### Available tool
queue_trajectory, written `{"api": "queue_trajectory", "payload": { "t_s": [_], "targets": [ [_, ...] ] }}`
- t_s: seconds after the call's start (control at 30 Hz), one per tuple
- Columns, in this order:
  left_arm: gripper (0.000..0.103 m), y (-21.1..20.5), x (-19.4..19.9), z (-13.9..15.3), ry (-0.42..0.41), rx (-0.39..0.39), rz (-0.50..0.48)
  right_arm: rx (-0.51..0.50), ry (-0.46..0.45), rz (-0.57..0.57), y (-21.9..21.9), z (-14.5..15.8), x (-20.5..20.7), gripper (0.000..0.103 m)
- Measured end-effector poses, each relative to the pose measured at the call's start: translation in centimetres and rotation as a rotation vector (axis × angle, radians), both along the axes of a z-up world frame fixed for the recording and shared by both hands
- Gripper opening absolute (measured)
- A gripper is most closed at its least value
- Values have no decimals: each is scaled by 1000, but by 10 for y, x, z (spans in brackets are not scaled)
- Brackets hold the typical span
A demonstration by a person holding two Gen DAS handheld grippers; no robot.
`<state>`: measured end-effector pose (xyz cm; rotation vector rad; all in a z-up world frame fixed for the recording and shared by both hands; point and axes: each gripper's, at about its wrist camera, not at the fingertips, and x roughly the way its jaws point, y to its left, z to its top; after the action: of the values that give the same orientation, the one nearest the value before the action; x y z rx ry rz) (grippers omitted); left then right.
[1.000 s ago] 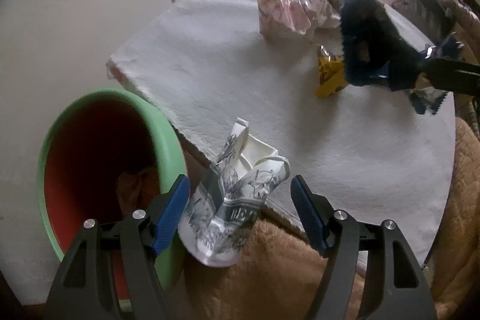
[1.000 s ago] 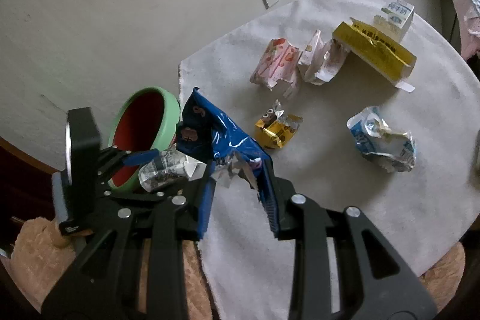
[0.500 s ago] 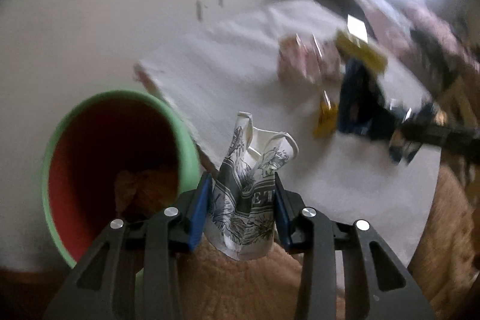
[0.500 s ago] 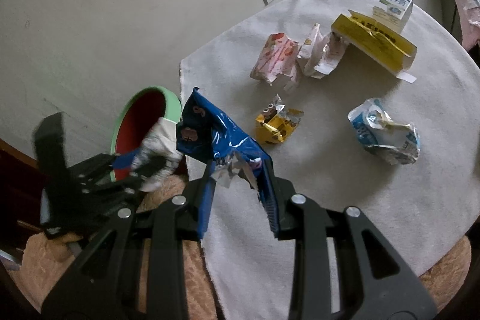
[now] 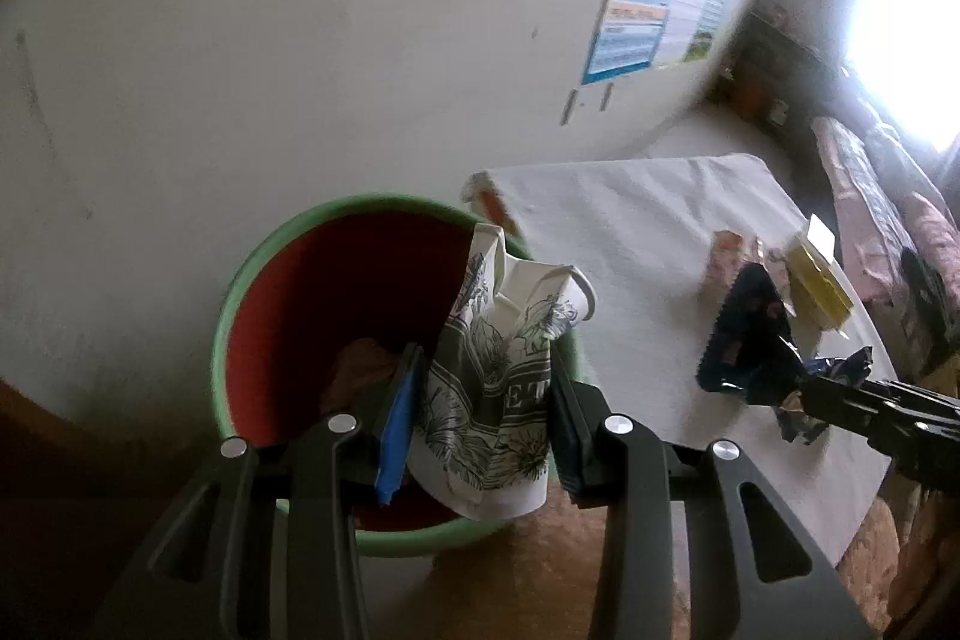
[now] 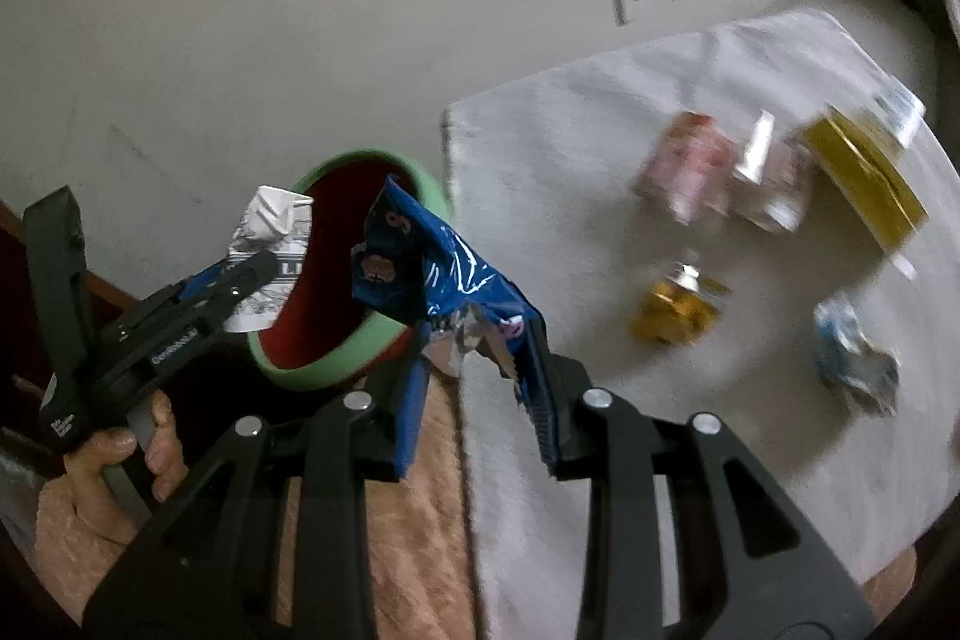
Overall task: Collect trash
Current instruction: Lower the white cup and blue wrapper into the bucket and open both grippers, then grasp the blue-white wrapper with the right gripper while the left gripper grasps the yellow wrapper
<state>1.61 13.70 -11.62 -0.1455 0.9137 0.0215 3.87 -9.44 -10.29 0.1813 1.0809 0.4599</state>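
My left gripper (image 5: 480, 418) is shut on a crumpled white paper cup (image 5: 498, 376) with a grey flower print and holds it over the near rim of the green bin (image 5: 240, 280), which is red inside. The cup also shows in the right wrist view (image 6: 270, 250). My right gripper (image 6: 474, 400) is shut on a blue foil wrapper (image 6: 432, 274), held just right of the bin (image 6: 354, 364) at the table's left edge. The wrapper also shows in the left wrist view (image 5: 750, 346).
On the white-clothed table (image 6: 600, 460) lie a pink packet (image 6: 690, 166), a clear wrapper (image 6: 768, 184), a yellow box (image 6: 864, 184), a small gold wrapper (image 6: 678, 310) and a blue-white packet (image 6: 852, 358). A brownish scrap (image 5: 360, 370) lies in the bin. A wall stands behind.
My left gripper closed on the paper cup and carried it left, over the bin. My right gripper moved left toward the bin, still holding the blue wrapper.
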Motion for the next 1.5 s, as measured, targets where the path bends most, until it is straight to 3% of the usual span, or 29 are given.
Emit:
{"api": "queue_trajectory", "payload": {
  "t_s": [0.47,0.53,0.57,0.63,0.9,1.07,1.27,1.4,1.5],
  "targets": [
    [38,49,6,-10,8,-29,120,-24,-12,101,78,6,39,32],
    [42,53,7,-10,5,-26,133,-18,-15,106,84,6,40,43],
    [54,55,7,-10,5,-25,144,-2,-15,108,86,6,41,48],
    [64,59,6,-9,-8,-39,164,26,-14,111,86,7,39,59],
    [69,56,4,-11,0,-55,189,57,-11,99,79,9,36,65],
    [69,47,-2,-6,-14,-68,179,35,-24,54,54,13,27,68],
    [69,21,-3,-1,-14,-57,112,-25,-30,-84,-24,6,16,70],
    [69,-3,-1,-1,1,-52,56,-184,-48,-205,-85,-3,11,71],
    [69,-18,-4,-1,8,-42,20,-237,-22,-276,-127,-15,9,73]
  ]
}}
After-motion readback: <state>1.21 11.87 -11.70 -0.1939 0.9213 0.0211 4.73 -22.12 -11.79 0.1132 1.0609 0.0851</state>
